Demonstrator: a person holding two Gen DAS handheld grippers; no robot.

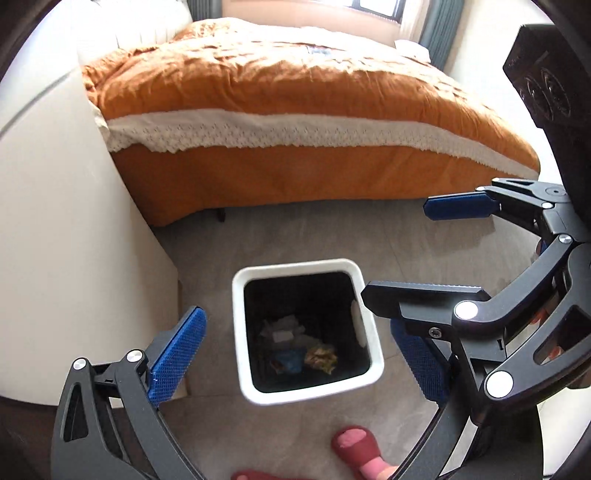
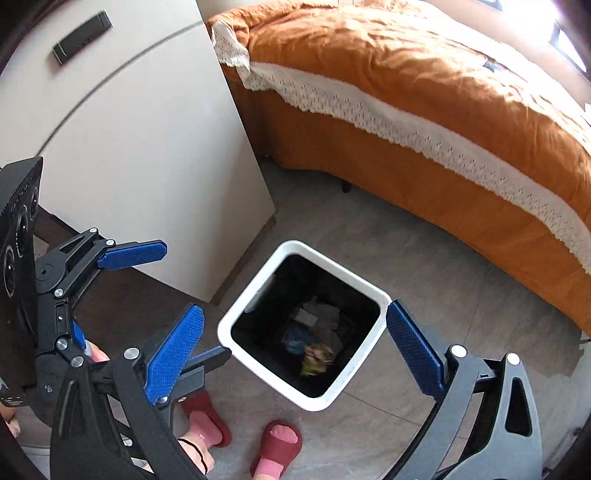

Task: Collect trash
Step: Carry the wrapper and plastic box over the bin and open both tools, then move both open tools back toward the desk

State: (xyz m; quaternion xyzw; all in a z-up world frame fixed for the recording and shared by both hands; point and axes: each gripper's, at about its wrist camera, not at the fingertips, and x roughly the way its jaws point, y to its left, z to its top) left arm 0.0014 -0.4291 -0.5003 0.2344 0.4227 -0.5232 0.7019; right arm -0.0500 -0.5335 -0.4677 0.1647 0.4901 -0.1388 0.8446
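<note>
Left tongs (image 1: 299,349) spread wide, empty. Right tongs (image 2: 295,349) likewise wide, gripping nothing. Below both: one bin (image 2: 373,295), some scraps (image 2: 314,356) inside. Two slippers (image 2: 277,448).

A home bedroom, being shown by a bed (image 1: 295,92) under an orange cover, curtains (image 1: 439,29), a white cabinet (image 2: 129,147), slippers (image 2: 275,446)

The bin (image 1: 308,391) stands on the floor (image 1: 424,240) at lower centre, holding trash (image 1: 299,347). The bed (image 1: 295,110) lies behind it across the upper frame; the cabinet (image 1: 74,221) stands at left.
</note>
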